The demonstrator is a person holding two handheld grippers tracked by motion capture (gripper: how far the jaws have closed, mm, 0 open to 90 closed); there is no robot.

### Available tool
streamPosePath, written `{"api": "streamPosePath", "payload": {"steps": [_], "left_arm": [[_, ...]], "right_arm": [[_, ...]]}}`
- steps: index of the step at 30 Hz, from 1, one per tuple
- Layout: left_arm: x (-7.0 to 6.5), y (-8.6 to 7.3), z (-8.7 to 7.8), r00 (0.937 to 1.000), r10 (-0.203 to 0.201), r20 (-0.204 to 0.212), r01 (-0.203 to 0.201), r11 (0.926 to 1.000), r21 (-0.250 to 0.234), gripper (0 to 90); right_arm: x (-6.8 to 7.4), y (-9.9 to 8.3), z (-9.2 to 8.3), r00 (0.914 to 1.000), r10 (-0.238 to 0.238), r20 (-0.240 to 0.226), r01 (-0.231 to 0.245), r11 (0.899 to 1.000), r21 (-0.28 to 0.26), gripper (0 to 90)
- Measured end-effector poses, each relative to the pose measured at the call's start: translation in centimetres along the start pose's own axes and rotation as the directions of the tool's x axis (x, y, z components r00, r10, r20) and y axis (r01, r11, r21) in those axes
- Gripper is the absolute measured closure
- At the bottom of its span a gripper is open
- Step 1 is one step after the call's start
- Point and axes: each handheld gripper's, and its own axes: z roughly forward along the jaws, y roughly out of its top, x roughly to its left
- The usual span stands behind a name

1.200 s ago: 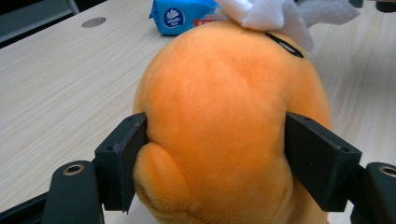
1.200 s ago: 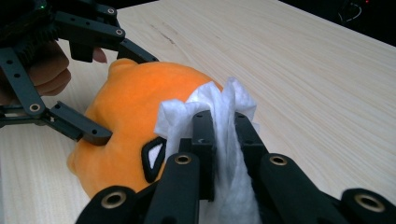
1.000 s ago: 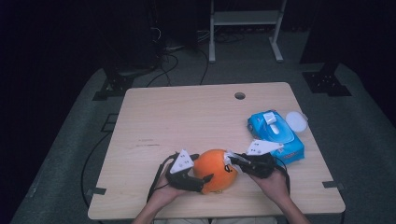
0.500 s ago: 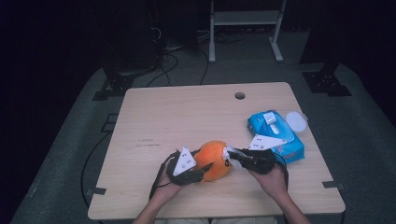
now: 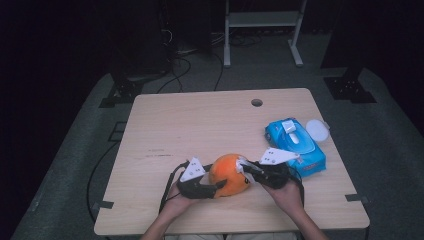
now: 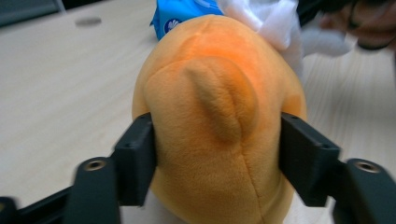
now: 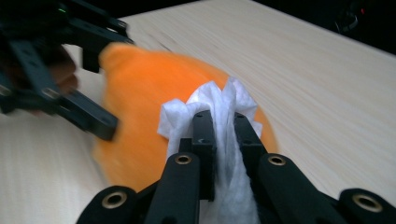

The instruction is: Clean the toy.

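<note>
Orange plush toy (image 5: pixel 229 175) — rests on the wooden table (image 5: pixel 200 125) near its front edge, between the two grippers; long axis runs roughly left to right.
Left gripper (image 5: pixel 212 188) — jaws, having just reopened slightly, clamp the toy's sides.
Right gripper (image 7: pixel 223 126) — pinched tight on a white wipe (image 7: pixel 219 105), pressed against the toy.
Blue wipes pack (image 5: pixel 296 145) — just right.

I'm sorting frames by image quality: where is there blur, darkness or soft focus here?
High view: table evenly lit, surroundings nearly black. Left gripper view: orange plush toy fairly sharp, blue wipes pack and right gripper's hand behind it soft. Right gripper view: white wipe between the jaws crisp, toy's edges and left gripper smeared.
</note>
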Motion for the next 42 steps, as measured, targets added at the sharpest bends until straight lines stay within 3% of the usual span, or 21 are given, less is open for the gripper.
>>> {"api": "streamPosePath", "payload": {"steps": [4, 6, 9, 11, 13, 14, 16, 18, 19, 22, 25, 26, 28, 29, 30, 31, 32, 34, 38, 40, 42], "left_arm": [[-0.9, 0.2, 0.1, 0.9966, 0.082, -0.014, -0.082, 0.9967, 0.002, 40.2], [-0.8, 0.1, 0.0, 0.9949, 0.1, -0.01, -0.1, 0.995, 0.0, 42.1], [-1.0, 0.1, 0.1, 0.9941, 0.108, -0.006, -0.108, 0.9941, -0.004, 42.3], [-1.1, 0.5, 0.3, 0.9954, 0.095, 0.007, -0.095, 0.9954, -0.008, 37.9], [-1.0, 0.7, 0.4, 0.9993, 0.02, 0.031, -0.02, 0.9997, -0.011, 24.2], [-1.0, 0.7, 0.5, 0.9993, 0.018, 0.033, -0.017, 0.9997, -0.019, 23.8], [-1.5, 0.6, 0.5, 0.9972, 0.074, 0.008, -0.074, 0.9971, -0.015, 32.1], [-1.6, 0.6, 0.4, 0.9954, 0.095, -0.011, -0.095, 0.9955, -0.005, 37.2], [-1.6, 0.6, 0.3, 0.9951, 0.098, -0.009, -0.098, 0.9951, -0.006, 38.9], [-1.6, 0.3, 0.3, 0.9926, 0.121, -0.013, -0.121, 0.9927, 0.002, 40.8], [-1.3, 0.3, 0.2, 0.994, 0.109, 0.007, -0.109, 0.994, 0.001, 39.0], [-1.2, 0.6, 0.2, 0.9956, 0.091, 0.023, -0.091, 0.9958, -0.004, 34.0], [-0.7, 1.0, 0.1, 0.9984, -0.006, 0.056, 0.007, 0.9999, -0.013, 18.3], [-0.5, 1.1, 0.0, 0.9973, -0.04, 0.062, 0.042, 0.9986, -0.033, 15.7], [-0.4, 1.2, -0.1, 0.9978, -0.04, 0.054, 0.041, 0.9986, -0.032, 15.7], [-0.5, 1.1, -0.1, 0.9993, -0.014, 0.036, 0.014, 0.9998, -0.016, 18.4], [-0.5, 0.8, -0.2, 0.9998, 0.01, 0.019, -0.009, 0.9998, -0.02, 24.9], [-0.3, 0.4, -0.4, 0.9998, 0.0, 0.021, 0.001, 0.9997, -0.025, 33.3], [0.0, 0.1, -0.4, 0.9999, -0.006, 0.009, 0.006, 0.9999, -0.011, 37.7], [0.1, 0.0, -0.5, 1.0, -0.001, 0.008, 0.001, 0.9999, -0.011, 38.6], [0.3, -0.1, -0.5, 0.9999, -0.001, 0.01, 0.002, 0.9999, -0.014, 39.4]], "right_arm": [[2.3, 1.2, 0.1, 0.996, -0.084, -0.032, 0.083, 0.996, -0.029, 81.9], [2.0, 1.5, -0.2, 0.9954, -0.094, -0.02, 0.094, 0.995, -0.025, 82.0], [0.2, 0.7, -0.6, 0.999, -0.038, 0.025, 0.038, 0.999, -0.013, 82.0], [-0.7, 0.2, -0.9, 0.9999, 0.014, 0.008, -0.014, 1.0, -0.012, 82.0], [0.1, 0.4, -0.9, 0.9999, -0.012, 0.005, 0.012, 1.0, -0.006, 82.0], [0.8, 0.8, -0.9, 0.9994, -0.028, -0.02, 0.028, 0.999, -0.019, 82.1], [2.5, 1.6, -0.4, 0.9949, -0.072, -0.071, 0.07, 0.997, -0.032, 82.0], [3.7, 2.2, 0.0, 0.9896, -0.136, -0.046, 0.136, 0.991, -0.019, 82.1], [3.6, 2.3, 0.1, 0.9901, -0.135, -0.038, 0.134, 0.991, -0.019, 82.0], [1.4, 1.5, -0.1, 0.9978, -0.064, -0.013, 0.064, 0.998, -0.018, 82.1], [-0.7, 0.1, -0.7, 0.9996, 0.027, 0.012, -0.027, 1.0, -0.014, 82.1], [-1.0, -0.1, -0.9, 0.9993, 0.033, 0.014, -0.033, 0.999, -0.012, 82.1], [-0.5, 0.0, -0.9, 0.9997, 0.024, 0.006, -0.024, 1.0, -0.012, 82.1], [0.0, 0.2, -0.7, 0.9999, 0.004, -0.014, -0.004, 1.0, -0.016, 82.2], [0.6, 0.4, -0.4, 0.999, -0.007, -0.043, 0.006, 1.0, -0.024, 82.1], [1.3, 0.6, -0.1, 0.9981, -0.026, -0.056, 0.024, 0.999, -0.023, 82.1], [1.8, 0.9, 0.1, 0.9971, -0.057, -0.05, 0.056, 0.998, -0.017, 82.0], [1.9, 1.2, 0.1, 0.9964, -0.079, -0.032, 0.079, 0.997, -0.01, 82.1], [-0.3, -0.2, -0.2, 0.9999, 0.01, -0.001, -0.01, 1.0, -0.002, 82.1], [-1.6, -1.2, -0.3, 0.9968, 0.08, 0.0, -0.08, 0.997, 0.012, 82.1], [-2.3, -1.8, -0.4, 0.9954, 0.092, 0.028, -0.093, 0.995, 0.038, 82.1]]}}
